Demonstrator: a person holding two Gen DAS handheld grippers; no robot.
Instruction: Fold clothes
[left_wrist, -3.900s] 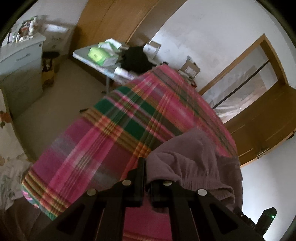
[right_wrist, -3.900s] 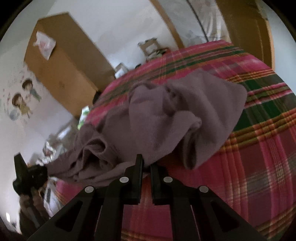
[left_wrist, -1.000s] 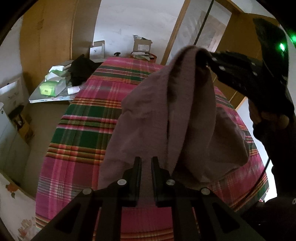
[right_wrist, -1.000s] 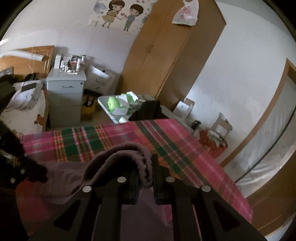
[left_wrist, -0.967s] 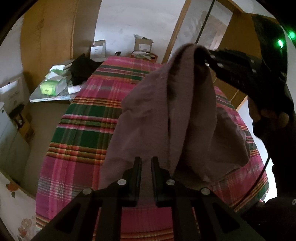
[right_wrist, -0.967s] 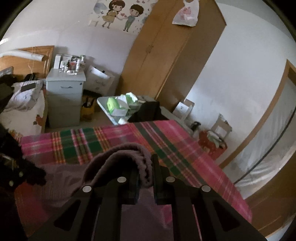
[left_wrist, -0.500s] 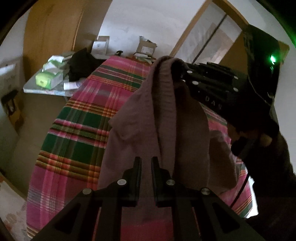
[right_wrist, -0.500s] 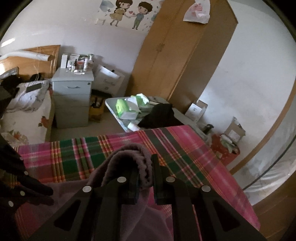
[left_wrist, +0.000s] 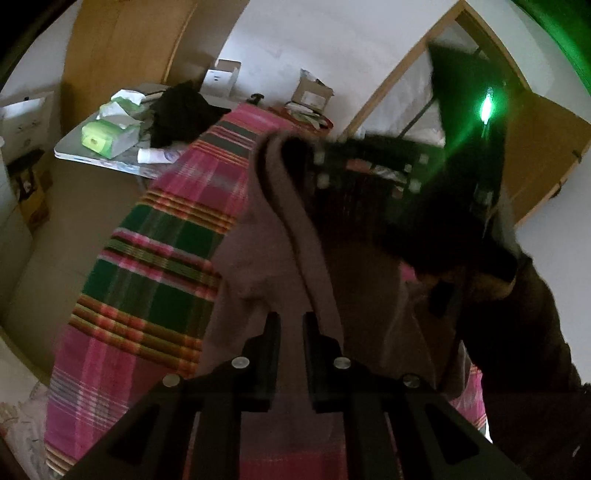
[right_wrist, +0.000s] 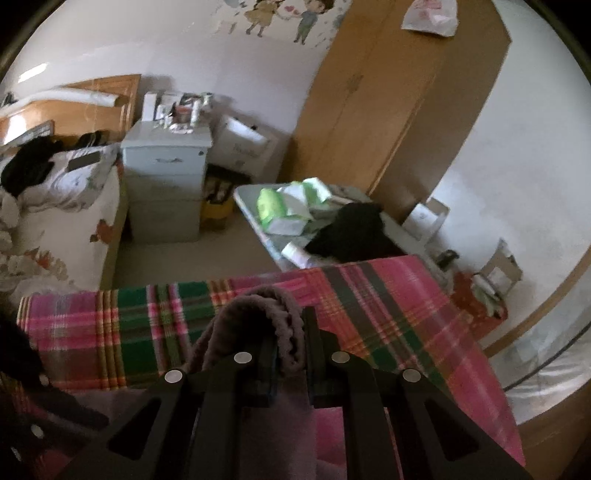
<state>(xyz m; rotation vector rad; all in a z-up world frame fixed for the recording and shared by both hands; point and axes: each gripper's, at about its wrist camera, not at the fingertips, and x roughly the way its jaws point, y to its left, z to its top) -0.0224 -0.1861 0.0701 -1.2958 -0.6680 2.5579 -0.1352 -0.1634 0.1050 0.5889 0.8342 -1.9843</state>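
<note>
A: Left wrist view, entries left to right. Left of the jaws: pink, green and orange plaid cloth (left_wrist: 159, 258) covering the bench. Ahead of the jaws and above them: mauve knitted garment (left_wrist: 258, 258), hanging down over the plaid.

B: State of the left gripper (left_wrist: 290, 325)?

A: Jaws nearly together, a narrow gap between the tips. Garment fabric lies right behind the gap; cannot tell whether any is pinched. Up and to the right of the jaws: the right gripper (left_wrist: 295, 155), blurred, with the garment's ribbed edge draped over its tip. A green light glows above it.

B: Right wrist view?

A: Far left of the jaws: bed with white floral bedding (right_wrist: 55, 221). Beyond the jaws, left of centre: pale grey bedside cabinet (right_wrist: 166, 184). Ahead of the jaws: small white side bench (right_wrist: 258, 229) carrying green tissue packs (right_wrist: 271, 203) and a black cloth (right_wrist: 354, 232). Right gripper (right_wrist: 290, 332): jaws pressed on a rolled fold of the mauve garment (right_wrist: 258, 317), which bulges up between and over the tips. Plaid cloth (right_wrist: 388, 314) lies beneath and to the right.
</note>
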